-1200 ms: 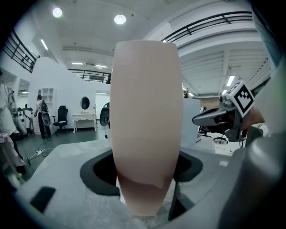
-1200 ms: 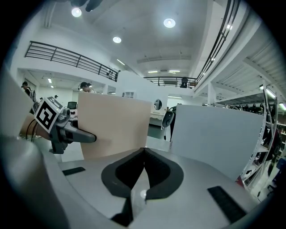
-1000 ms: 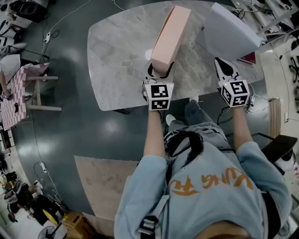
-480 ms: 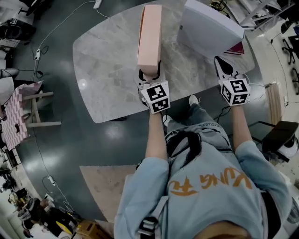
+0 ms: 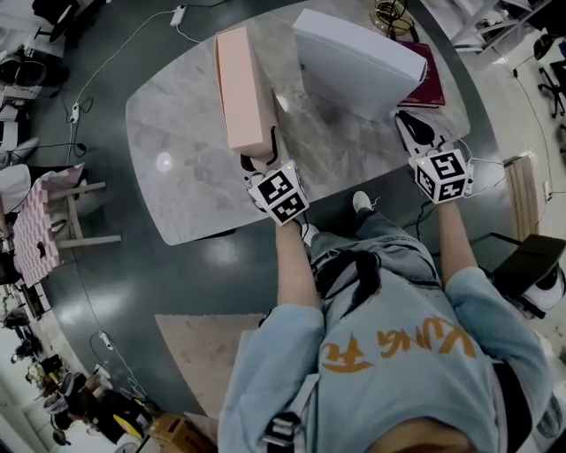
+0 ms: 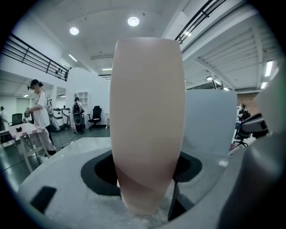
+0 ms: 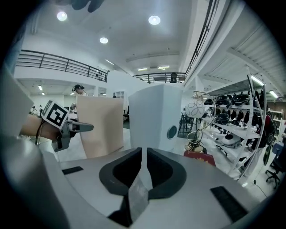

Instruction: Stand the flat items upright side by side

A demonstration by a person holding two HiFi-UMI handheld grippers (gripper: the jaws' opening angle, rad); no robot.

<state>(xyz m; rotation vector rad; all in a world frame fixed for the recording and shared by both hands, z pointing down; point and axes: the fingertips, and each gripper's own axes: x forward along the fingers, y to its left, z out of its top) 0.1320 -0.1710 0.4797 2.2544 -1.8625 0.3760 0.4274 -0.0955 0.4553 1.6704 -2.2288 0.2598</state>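
A tall pink box (image 5: 240, 88) stands upright on the marble table (image 5: 177, 168). My left gripper (image 5: 256, 159) is shut on its near end, and the box (image 6: 147, 125) fills the middle of the left gripper view. A white box (image 5: 354, 62) stands upright just right of it. My right gripper (image 5: 407, 124) is at the white box's near right corner. Its jaws have just been opening and stand a narrow slit apart (image 7: 144, 154) with nothing between them; the white box (image 7: 156, 116) rises just beyond.
A dark red book (image 5: 433, 84) lies flat behind the white box at the table's right end. A wire ornament (image 5: 389, 13) stands at the far edge. A person (image 6: 40, 112) and chairs are in the room beyond the table. Cables run across the floor.
The pink box has swung in my left gripper, so its far end now leans left. The white box and right gripper have shifted left along the table, baring more of the red book.
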